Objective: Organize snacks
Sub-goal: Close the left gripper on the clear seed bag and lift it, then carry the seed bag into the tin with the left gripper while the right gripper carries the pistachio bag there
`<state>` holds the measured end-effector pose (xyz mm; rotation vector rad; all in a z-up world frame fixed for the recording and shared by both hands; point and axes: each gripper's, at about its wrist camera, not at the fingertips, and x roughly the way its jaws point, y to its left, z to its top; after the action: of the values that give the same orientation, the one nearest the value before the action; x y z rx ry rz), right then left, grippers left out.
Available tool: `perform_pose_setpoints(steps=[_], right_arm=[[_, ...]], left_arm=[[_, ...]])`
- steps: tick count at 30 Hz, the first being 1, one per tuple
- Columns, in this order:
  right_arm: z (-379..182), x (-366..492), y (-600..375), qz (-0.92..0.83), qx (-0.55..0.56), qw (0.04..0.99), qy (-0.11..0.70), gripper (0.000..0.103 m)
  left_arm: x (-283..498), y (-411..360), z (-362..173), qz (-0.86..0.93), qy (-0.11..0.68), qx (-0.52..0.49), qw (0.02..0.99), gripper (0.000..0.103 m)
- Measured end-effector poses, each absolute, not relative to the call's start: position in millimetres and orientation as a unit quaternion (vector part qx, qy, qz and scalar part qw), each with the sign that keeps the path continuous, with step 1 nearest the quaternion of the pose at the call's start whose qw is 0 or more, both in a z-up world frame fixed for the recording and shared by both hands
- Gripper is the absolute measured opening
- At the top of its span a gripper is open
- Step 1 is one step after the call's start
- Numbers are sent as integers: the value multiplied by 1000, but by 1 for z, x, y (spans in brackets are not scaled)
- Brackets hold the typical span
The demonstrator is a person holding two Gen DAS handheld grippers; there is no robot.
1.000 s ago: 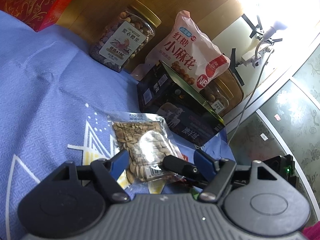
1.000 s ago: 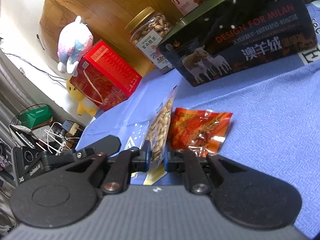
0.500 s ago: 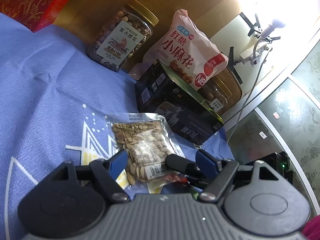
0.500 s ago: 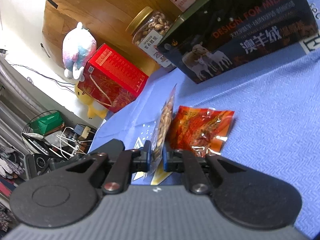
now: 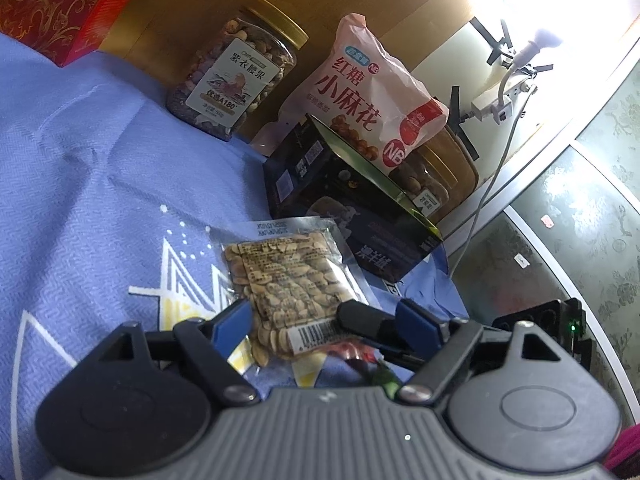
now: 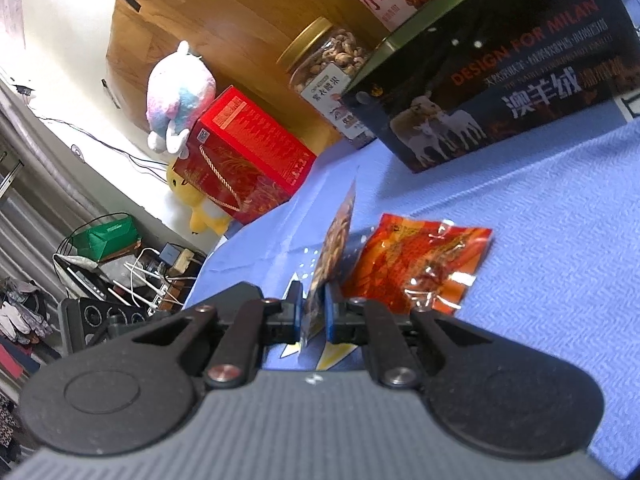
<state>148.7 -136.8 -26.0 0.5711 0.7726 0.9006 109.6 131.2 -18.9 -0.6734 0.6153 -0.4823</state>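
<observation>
Lidded jar (image 5: 236,80) holds nuts; pink bag (image 5: 372,100) leans on the dark box (image 5: 352,216). Right gripper (image 6: 312,316) pinches the seed packet (image 5: 288,284) edgewise above the blue cloth (image 5: 100,200) — left gripper (image 5: 324,320) has just been opening, pads clear.

Left gripper (image 5: 324,322) just widening around seed packet (image 5: 288,284), right gripper (image 5: 360,318) pinching it, blue cloth (image 5: 100,184)

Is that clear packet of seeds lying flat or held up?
Held up: the right gripper pinches the seed packet edge-on above the blue cloth.
</observation>
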Motion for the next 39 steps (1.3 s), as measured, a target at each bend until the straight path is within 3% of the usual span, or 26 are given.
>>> perform_pose_setpoints(steps=[17, 28, 39], right_arm=[[-22, 142, -133, 400, 244, 816, 339, 12], [-11, 96, -184, 369, 293, 821, 322, 11], [-56, 115, -233, 358, 500, 688, 384, 11]], left_arm=[[108, 133, -20, -241, 293, -333, 863, 85], [92, 135, -9, -291, 260, -363, 846, 87], [93, 109, -15, -303, 327, -346, 826, 95]])
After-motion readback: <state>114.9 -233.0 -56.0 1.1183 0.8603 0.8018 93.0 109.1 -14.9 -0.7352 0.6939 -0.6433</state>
